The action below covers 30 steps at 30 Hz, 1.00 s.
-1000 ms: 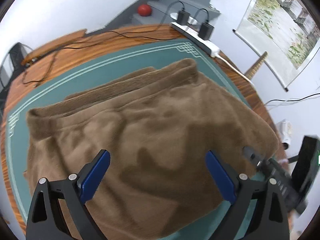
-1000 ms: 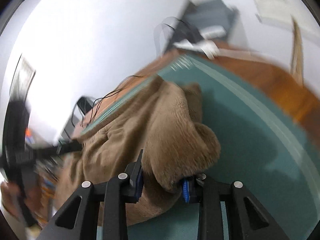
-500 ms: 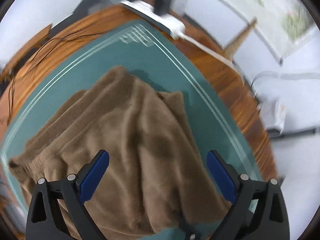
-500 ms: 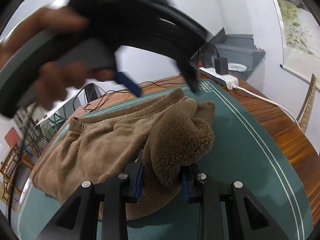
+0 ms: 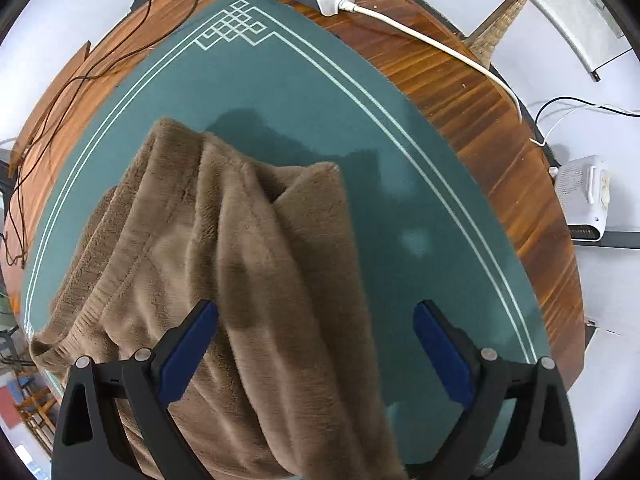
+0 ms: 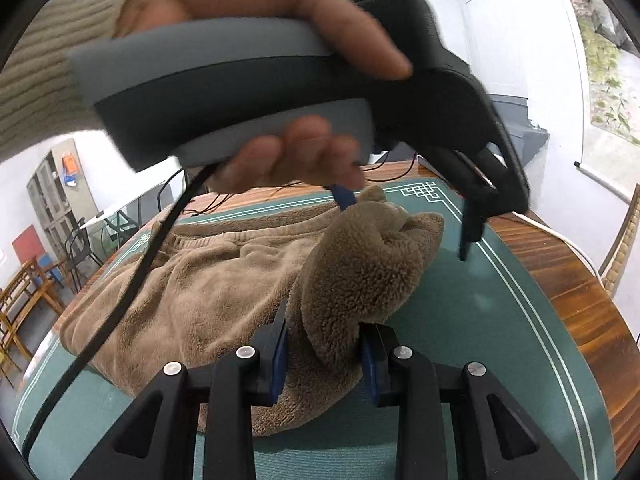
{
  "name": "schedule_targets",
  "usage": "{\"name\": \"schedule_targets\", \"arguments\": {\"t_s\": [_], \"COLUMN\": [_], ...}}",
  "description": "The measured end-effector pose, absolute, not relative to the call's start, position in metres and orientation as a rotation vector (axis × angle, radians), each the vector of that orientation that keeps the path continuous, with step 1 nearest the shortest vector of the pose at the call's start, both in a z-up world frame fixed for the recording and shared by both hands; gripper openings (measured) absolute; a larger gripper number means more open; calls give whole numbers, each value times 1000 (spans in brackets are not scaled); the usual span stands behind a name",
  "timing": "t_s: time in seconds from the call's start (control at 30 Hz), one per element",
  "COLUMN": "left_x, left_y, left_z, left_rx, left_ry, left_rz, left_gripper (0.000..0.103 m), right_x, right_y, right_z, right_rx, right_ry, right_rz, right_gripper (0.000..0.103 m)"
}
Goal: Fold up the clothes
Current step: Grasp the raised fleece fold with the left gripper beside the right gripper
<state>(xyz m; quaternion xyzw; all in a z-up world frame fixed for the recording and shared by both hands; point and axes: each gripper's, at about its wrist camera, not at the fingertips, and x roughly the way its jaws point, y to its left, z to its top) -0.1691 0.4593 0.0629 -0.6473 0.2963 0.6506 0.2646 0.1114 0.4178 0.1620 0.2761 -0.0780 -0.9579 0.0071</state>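
Currently the right gripper [image 6: 324,356] is clamped on a bunched edge of the brown fleece garment [image 5: 224,264] lying on the green mat [image 5: 420,208]; the left gripper [image 5: 316,344] hangs above it, jaws wide, holding nothing; advise seizing the opposite corner, keeping edges aligned; count: one garment, two grippers.

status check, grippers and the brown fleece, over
Right gripper shut on a bunched fold of the brown fleece. Left gripper open above it, holding nothing. Green mat beside it bare.

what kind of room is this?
Probably a spare or meeting room, not a laundry: round wooden table with a green mat, stacked wooden chairs, a wall scroll.
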Motion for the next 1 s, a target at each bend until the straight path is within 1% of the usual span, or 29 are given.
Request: {"name": "schedule_targets", "arguments": {"t_s": [0.13, 0.17, 0.2, 0.23, 0.27, 0.37, 0.53, 0.7, 0.8, 1.0], "left_x": [-166, -166, -166, -166, -167, -167, -171, -183, -193, -220], "left_y": [466, 464, 461, 458, 455, 447, 424, 389, 351, 240], "left_z": [49, 48, 47, 47, 46, 48, 78, 115, 139, 173], "left_rx": [-1730, -1725, -1720, -1715, -1710, -1693, -1673, -1636, -1606, -1574], "left_ry": [964, 972, 976, 980, 983, 974, 808, 614, 506, 243], "left_rz": [1788, 1795, 1802, 1809, 1817, 1838, 1880, 1915, 1948, 1998], "left_gripper": [99, 95, 87, 44, 26, 25, 24, 24, 24, 24], "right_x": [113, 113, 114, 114, 114, 116, 120, 128, 132, 120], "right_y": [415, 414, 414, 414, 415, 416, 417, 408, 397, 338], "right_z": [164, 164, 165, 165, 164, 165, 172, 193, 209, 237], "right_rx": [847, 844, 840, 840, 844, 851, 853, 805, 766, 680], "right_ry": [-226, -224, -226, -229, -238, -250, -271, -263, -233, -150], "right_rz": [-2986, -2984, -2982, -2982, -2978, -2972, -2973, -3002, -3019, -2994], "right_gripper": [32, 32, 32, 32, 32, 32, 32, 32, 32, 32]}}
